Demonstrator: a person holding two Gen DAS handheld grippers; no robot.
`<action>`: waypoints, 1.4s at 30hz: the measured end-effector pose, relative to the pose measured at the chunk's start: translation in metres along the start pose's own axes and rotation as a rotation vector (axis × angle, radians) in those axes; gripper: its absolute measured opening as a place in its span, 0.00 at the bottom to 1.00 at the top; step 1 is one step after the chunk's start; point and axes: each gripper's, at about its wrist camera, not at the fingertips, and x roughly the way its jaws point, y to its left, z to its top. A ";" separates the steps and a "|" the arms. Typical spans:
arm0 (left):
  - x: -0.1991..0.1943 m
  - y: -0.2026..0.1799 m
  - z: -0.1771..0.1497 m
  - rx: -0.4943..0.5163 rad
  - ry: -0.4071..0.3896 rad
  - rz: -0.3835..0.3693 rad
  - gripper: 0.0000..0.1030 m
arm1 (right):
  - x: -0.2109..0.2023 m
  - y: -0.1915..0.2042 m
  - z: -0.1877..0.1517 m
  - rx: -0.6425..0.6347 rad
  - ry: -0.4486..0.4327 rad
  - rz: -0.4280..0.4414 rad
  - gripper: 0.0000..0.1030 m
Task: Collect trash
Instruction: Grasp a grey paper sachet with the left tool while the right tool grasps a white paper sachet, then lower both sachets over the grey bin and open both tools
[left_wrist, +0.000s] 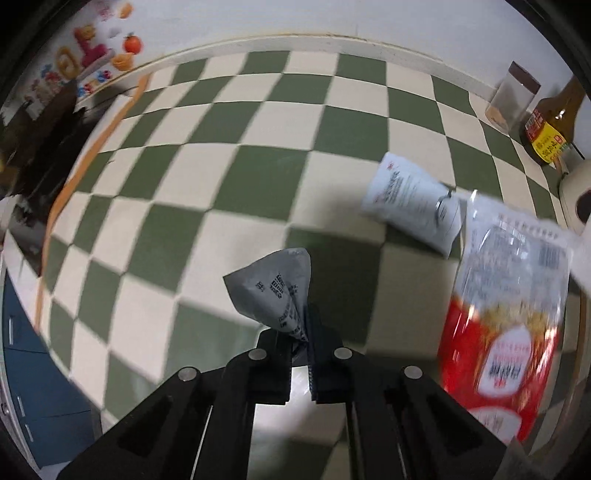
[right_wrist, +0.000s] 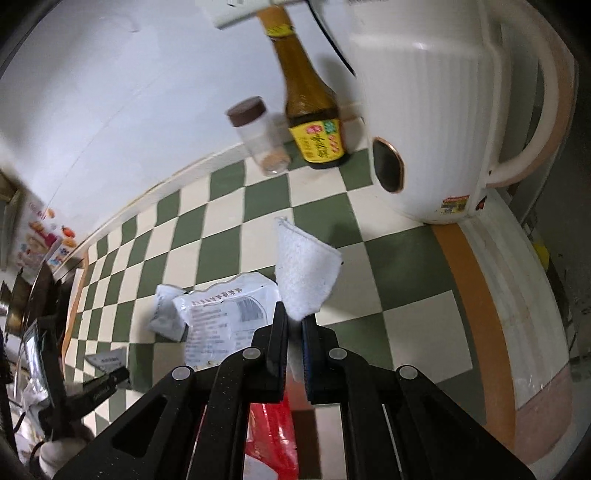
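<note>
Not getting much readable text here. I'm seeing small dark print and a square code block on the grey sachet (left_wrist: 275, 291), too blurred to read. The red-and-clear packet (left_wrist: 506, 332) is showing a barcode and white characters on red, illegible. The white sachet (left_wrist: 410, 201) is carrying fine print lines, unreadable. The brown bottle (right_wrist: 314, 110) by the back edge of the checkered counter (right_wrist: 229, 206) is wearing a yellow label with dark characters I can't make out.

Grey sachet (left_wrist: 273, 291): crinkled foil-like plastic. Red packet (left_wrist: 506, 332): glossy plastic film. White pad (right_wrist: 306, 273): rough, fuzzy cloth. Kettle (right_wrist: 436, 110): smooth ribbed plastic. Bottle (right_wrist: 314, 110): glossy brown glass. Claws: matt black.
</note>
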 end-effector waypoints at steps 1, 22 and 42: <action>-0.007 0.006 -0.008 0.003 -0.008 0.012 0.04 | -0.008 0.001 -0.002 -0.005 -0.027 -0.020 0.07; -0.114 0.096 -0.177 0.248 -0.221 -0.131 0.04 | -0.175 0.096 -0.249 0.072 -0.031 -0.062 0.07; 0.237 0.126 -0.347 0.050 0.371 -0.220 0.04 | 0.119 0.032 -0.569 0.125 0.578 -0.025 0.07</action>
